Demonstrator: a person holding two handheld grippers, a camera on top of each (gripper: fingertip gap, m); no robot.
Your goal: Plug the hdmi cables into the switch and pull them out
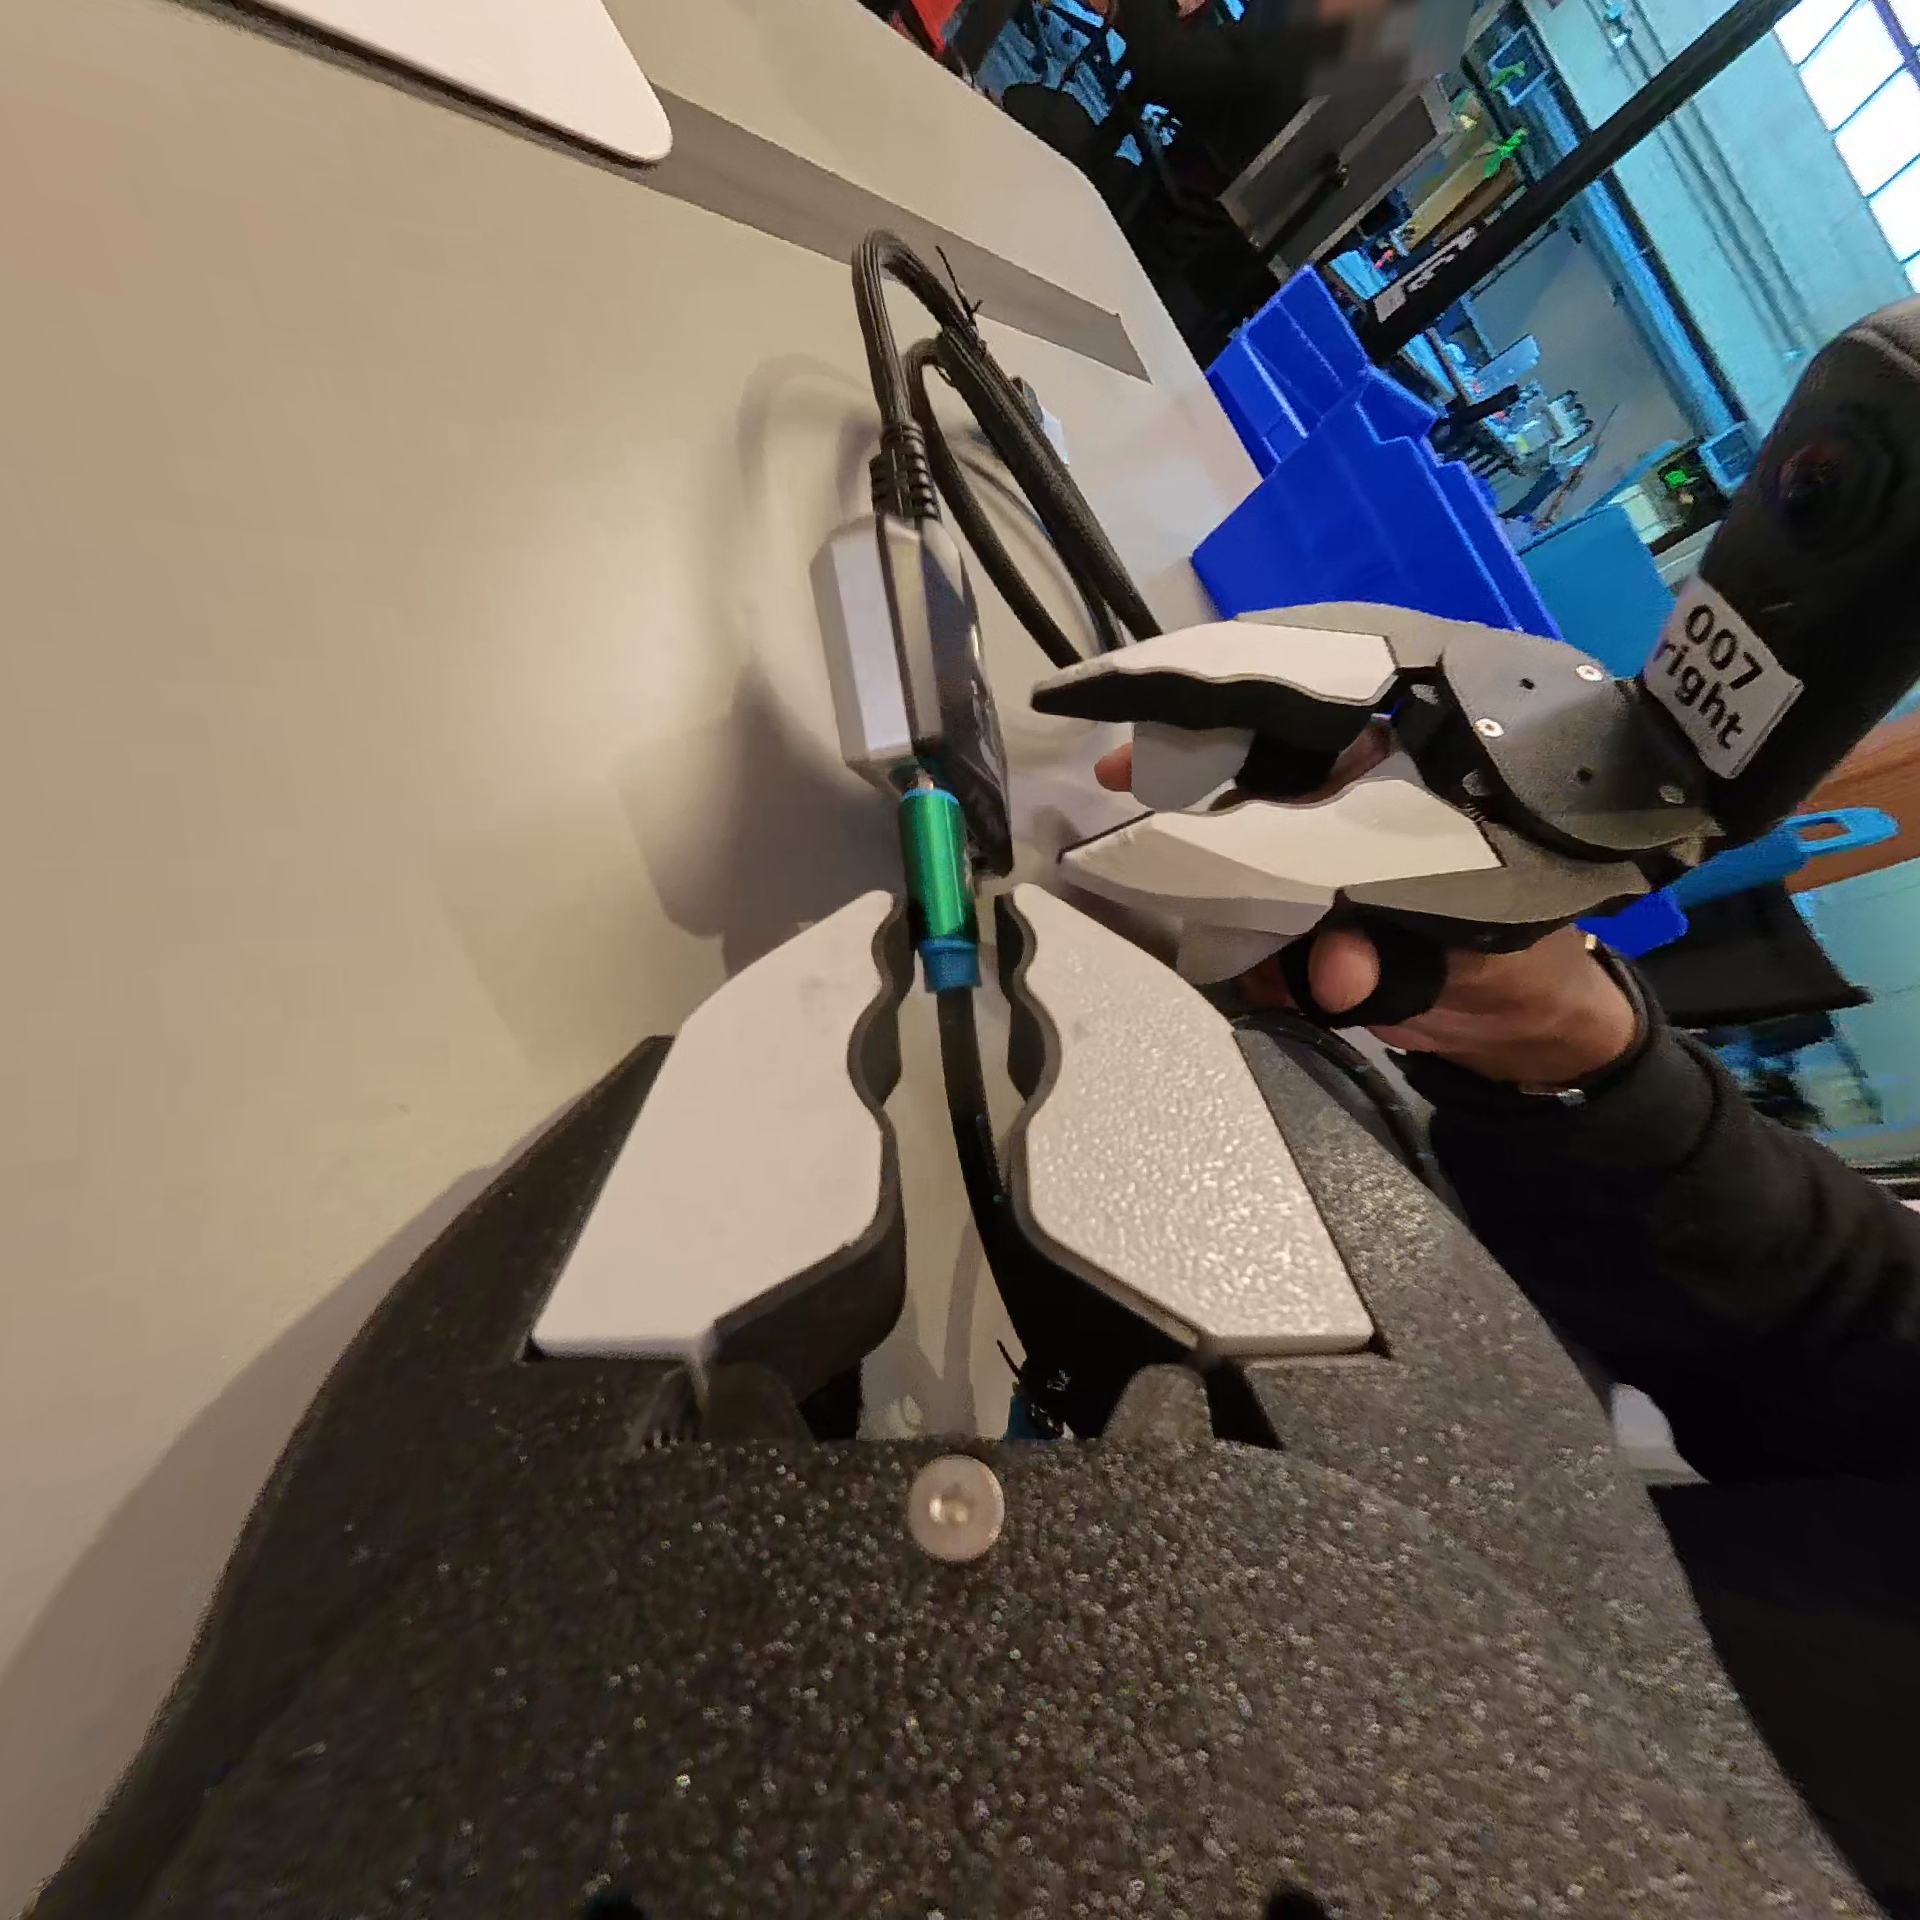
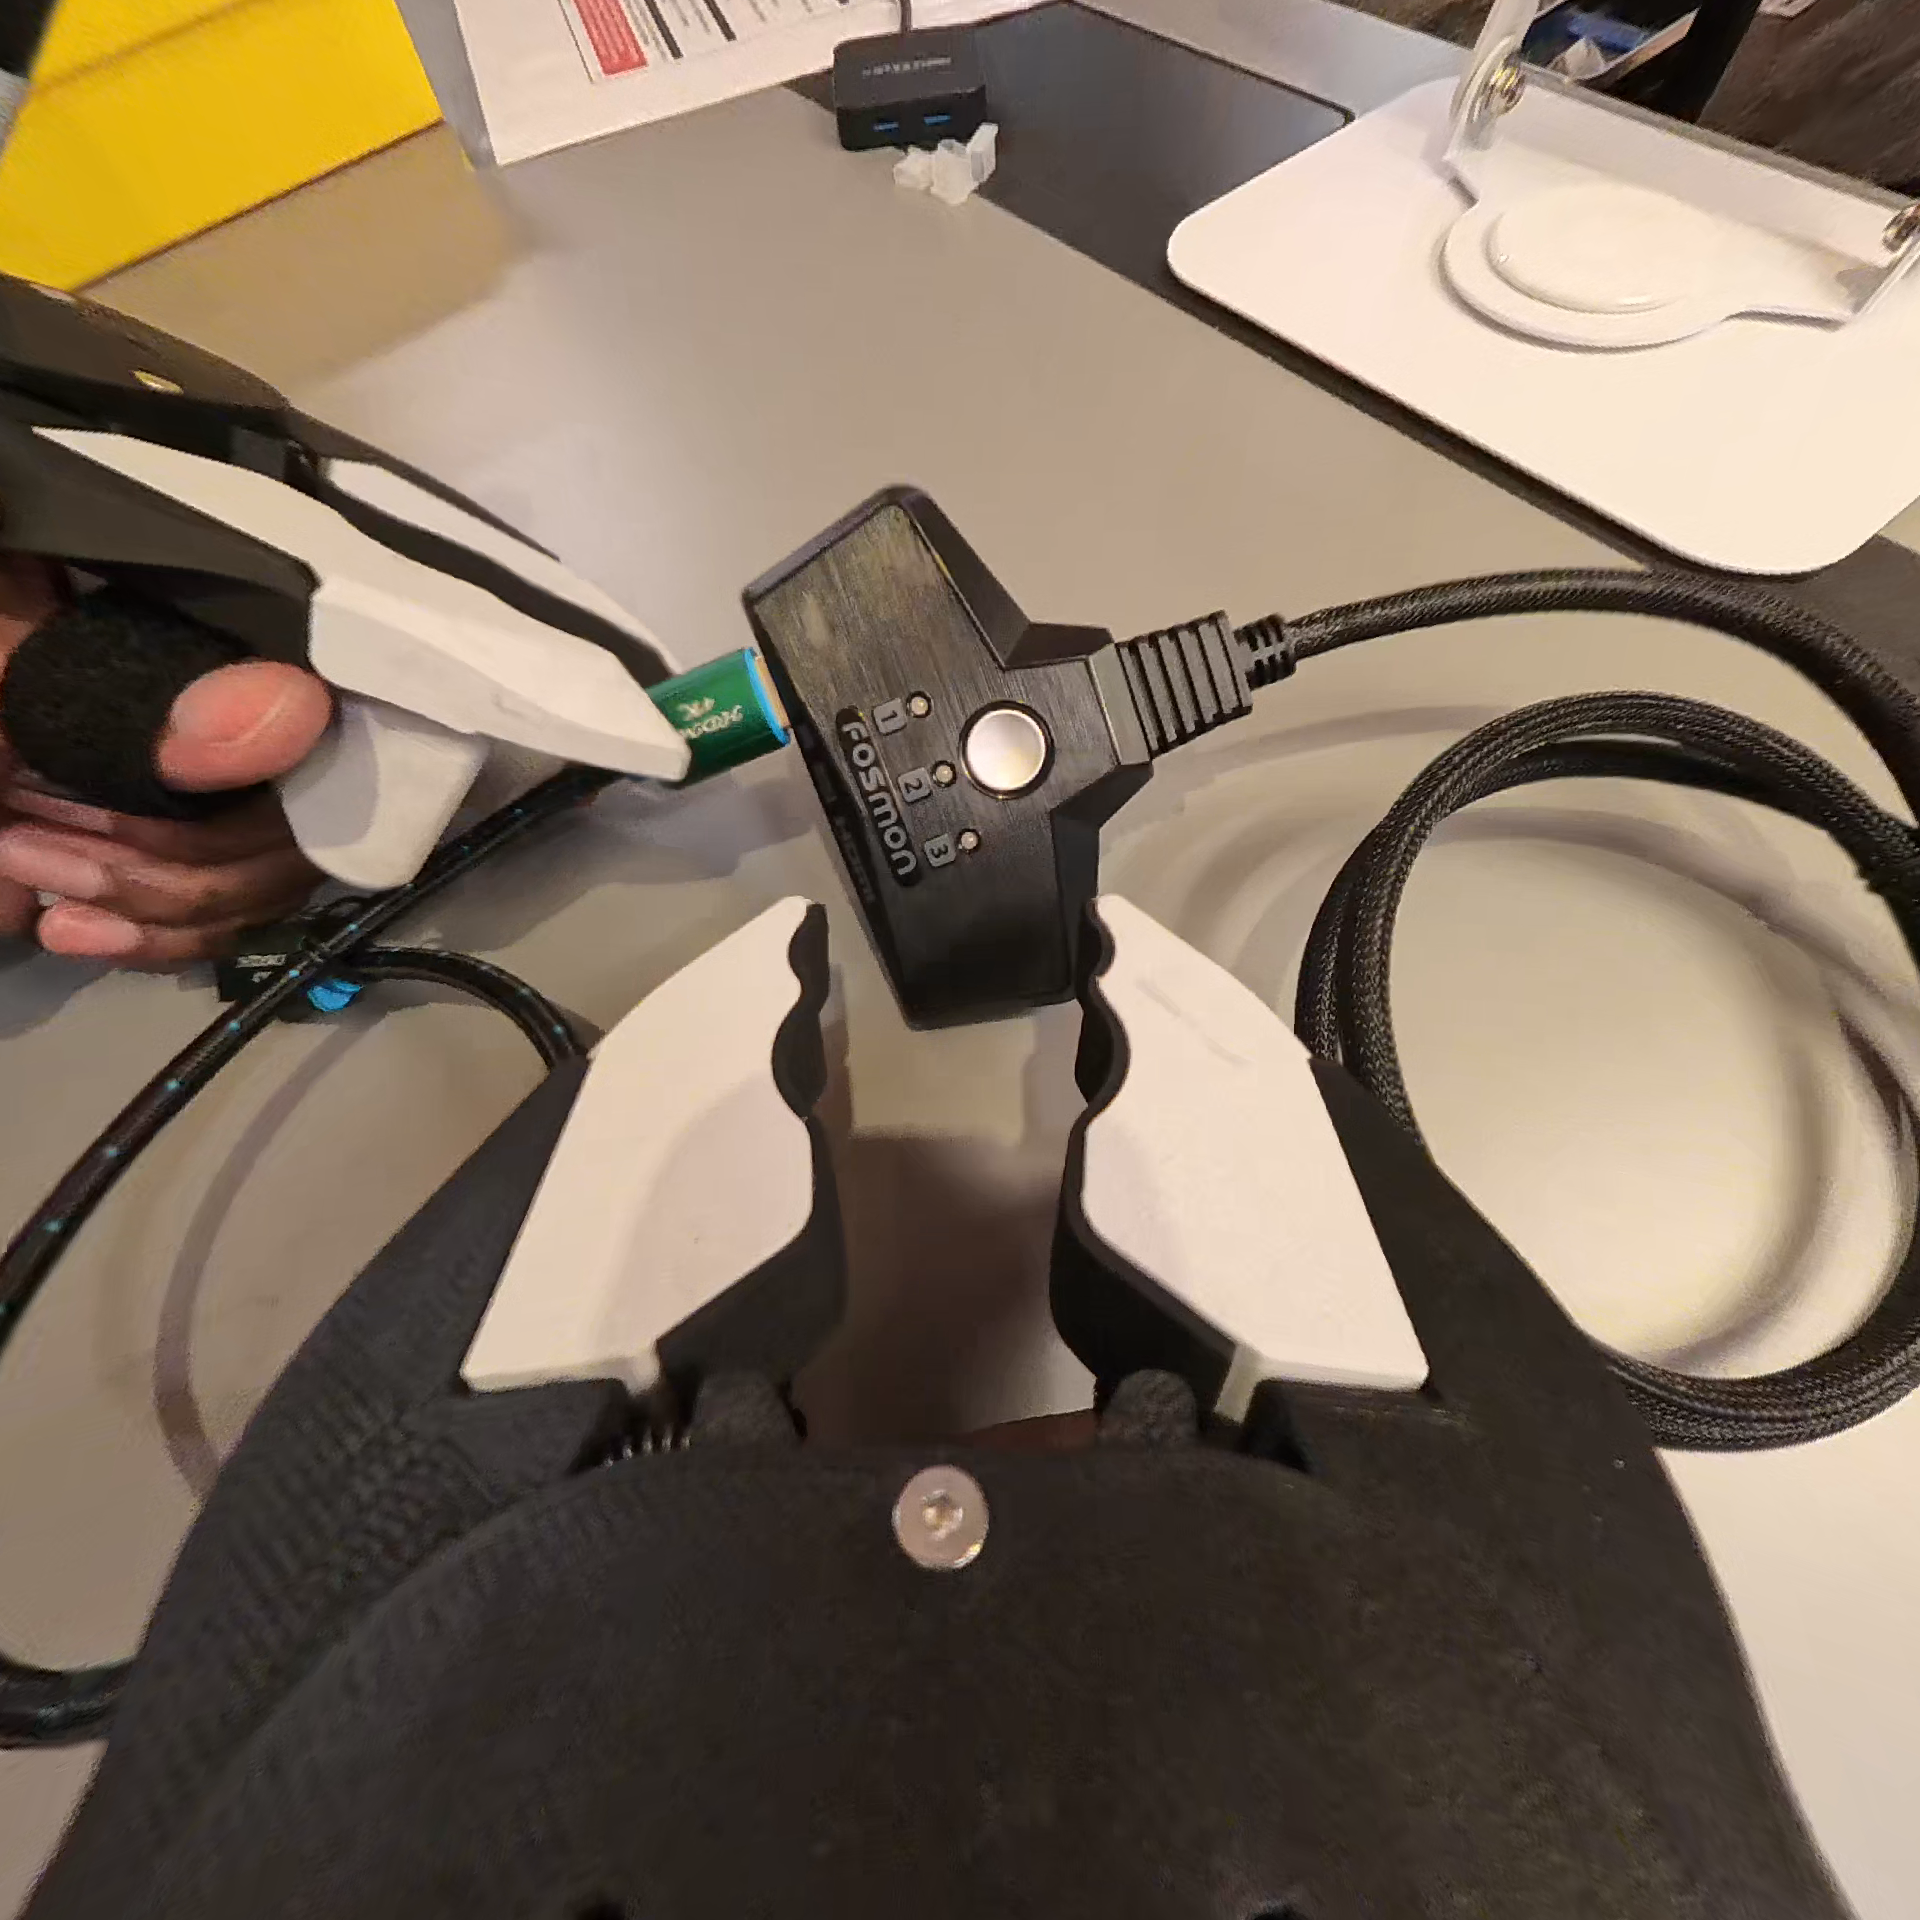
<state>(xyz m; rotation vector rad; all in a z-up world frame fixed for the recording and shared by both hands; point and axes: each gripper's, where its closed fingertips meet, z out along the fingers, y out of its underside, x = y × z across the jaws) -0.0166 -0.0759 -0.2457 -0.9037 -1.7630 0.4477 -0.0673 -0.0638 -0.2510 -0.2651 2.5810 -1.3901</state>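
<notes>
1. At the far left of the right wrist view, a yellow sheet (image 2: pixel 208 114) lies on the grey bench (image 2: pixel 727 343), with a printed paper (image 2: pixel 644 42) just beside it.
2. Below these, a person's hand (image 2: pixel 156 790) holds the left tool (image 2: pixel 665 717), whose white fingers (image 2: pixel 499 665) are closed on the green HDMI plug (image 2: pixel 717 717).
3. The plug's blue-flecked black cable (image 2: pixel 260 1049) trails down and left across the bench, looping beneath that hand.
4. The green plug's metal tip sits at the left port face of the black switch (image 2: pixel 935 769); whether it is fully seated cannot be told.
5. The switch lies flat in the middle of the bench, top side up, with a round silver button (image 2: pixel 1005 746) and three small indicator lights.
6. The right tool (image 2: pixel 951 956) stands partly open, gripping nothing; its fingertips flank the near corner of the switch, the right-hand one just beside its edge.
7. In the left wrist view, the green plug (image 1: pixel 935 883) is pinched between the left tool's own fingertips (image 1: pixel 1039 935), and the right tool (image 1: pixel 1070 779) hovers close by the switch (image 1: pixel 894 665).
8. From the switch's right end a thick braided black cable (image 2: pixel 1558 613) runs off and coils on the bench.
9. Beyond, a small black hub (image 2: pixel 909 88) and a white stand base (image 2: pixel 1558 301) sit at the back right.
</notes>
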